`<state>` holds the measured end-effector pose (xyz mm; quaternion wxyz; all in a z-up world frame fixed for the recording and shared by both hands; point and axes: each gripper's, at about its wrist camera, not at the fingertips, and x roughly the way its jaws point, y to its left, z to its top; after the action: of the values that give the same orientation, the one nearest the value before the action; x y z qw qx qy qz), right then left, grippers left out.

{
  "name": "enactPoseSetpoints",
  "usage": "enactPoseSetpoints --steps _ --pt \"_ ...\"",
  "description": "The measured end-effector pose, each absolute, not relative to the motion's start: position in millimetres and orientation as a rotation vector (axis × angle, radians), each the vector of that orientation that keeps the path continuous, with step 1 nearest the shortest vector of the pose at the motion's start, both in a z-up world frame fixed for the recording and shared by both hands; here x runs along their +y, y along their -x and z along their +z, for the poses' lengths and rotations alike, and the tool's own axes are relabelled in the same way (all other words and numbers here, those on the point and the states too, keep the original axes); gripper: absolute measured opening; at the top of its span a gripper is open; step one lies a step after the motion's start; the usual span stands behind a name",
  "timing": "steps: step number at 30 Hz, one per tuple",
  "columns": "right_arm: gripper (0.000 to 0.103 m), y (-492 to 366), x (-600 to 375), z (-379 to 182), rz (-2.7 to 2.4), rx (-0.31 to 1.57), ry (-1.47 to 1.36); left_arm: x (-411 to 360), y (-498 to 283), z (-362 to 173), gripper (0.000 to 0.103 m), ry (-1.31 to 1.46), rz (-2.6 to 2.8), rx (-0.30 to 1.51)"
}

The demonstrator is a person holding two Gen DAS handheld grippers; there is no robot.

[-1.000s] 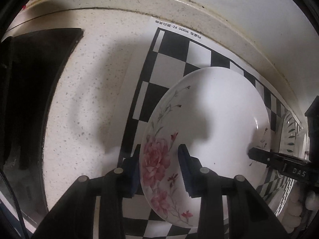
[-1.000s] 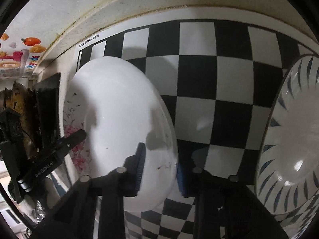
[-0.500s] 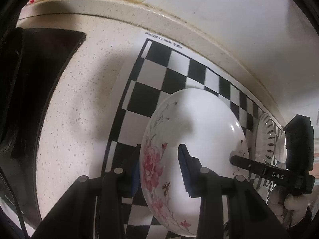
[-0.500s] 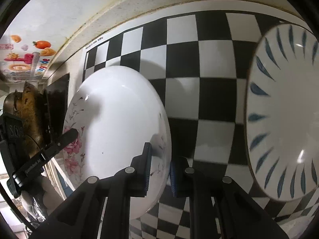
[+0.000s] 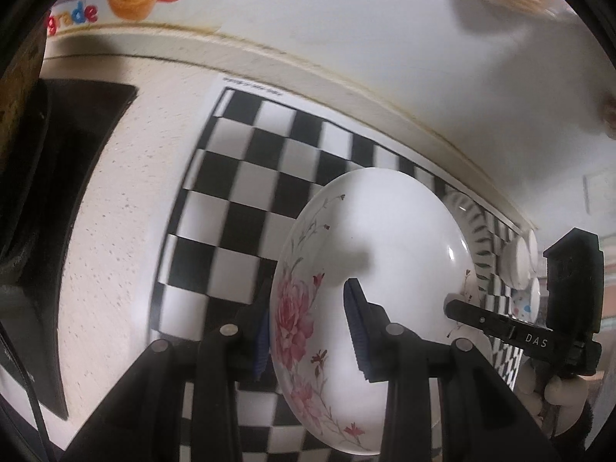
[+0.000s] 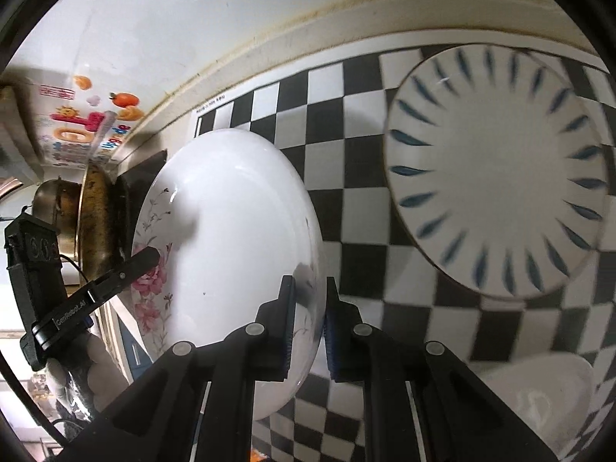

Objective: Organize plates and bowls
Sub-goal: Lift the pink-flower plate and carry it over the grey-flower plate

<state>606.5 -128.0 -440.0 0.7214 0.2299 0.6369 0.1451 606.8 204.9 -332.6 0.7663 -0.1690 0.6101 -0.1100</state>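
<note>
My left gripper [image 5: 312,331] has its blue pads on either side of the flowered rim of the white plate [image 5: 389,254], gripping it at the pink blossoms, and the plate hangs tilted on edge above the checkered mat [image 5: 246,208] rather than lying on it. My right gripper [image 6: 310,327] pinches the opposite rim of the same plate [image 6: 231,238]; its jaws have just been closing and now stand narrow with the thin plate edge between the pads. From the left camera I see the right gripper's black finger reaching onto the far rim, with the person's hand [image 5: 554,389] behind it; from the right camera I see the left gripper's finger lying over the blossoms. So the plate is carried between both grippers, clear of the mat. Beyond it, to the right, a plate with blue dashes [image 6: 496,169] around its rim lies flat on the mat, well apart from the held plate. A white bowl [image 6: 539,392] sits at the lower right corner of the right view. Off the mat's left end is the speckled counter [image 5: 123,200], then a dark stove top [image 5: 57,169] with a brown pan [image 6: 96,215]. The white wall [image 5: 346,23] behind carries colourful stickers [image 6: 88,127].
</note>
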Motion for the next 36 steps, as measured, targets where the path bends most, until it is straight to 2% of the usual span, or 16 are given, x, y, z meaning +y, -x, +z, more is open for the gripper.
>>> enactPoseSetpoints --steps 7,16,31,33,36 --pt "0.015 -554 -185 -409 0.295 1.350 -0.526 156 -584 -307 0.032 0.333 -0.309 1.310" --pt "0.014 -475 -275 -389 0.224 1.280 -0.572 79 -547 -306 0.032 0.253 -0.402 1.342" --pt "0.013 -380 -367 -432 0.105 1.294 -0.664 -28 -489 -348 0.032 0.106 -0.488 1.471" --pt "0.013 -374 -374 -438 0.093 1.295 -0.671 -35 -486 -351 0.027 0.078 -0.484 1.478" --pt "0.013 -370 -382 -448 0.079 1.298 -0.677 -45 -482 -359 0.026 0.048 -0.481 1.493"
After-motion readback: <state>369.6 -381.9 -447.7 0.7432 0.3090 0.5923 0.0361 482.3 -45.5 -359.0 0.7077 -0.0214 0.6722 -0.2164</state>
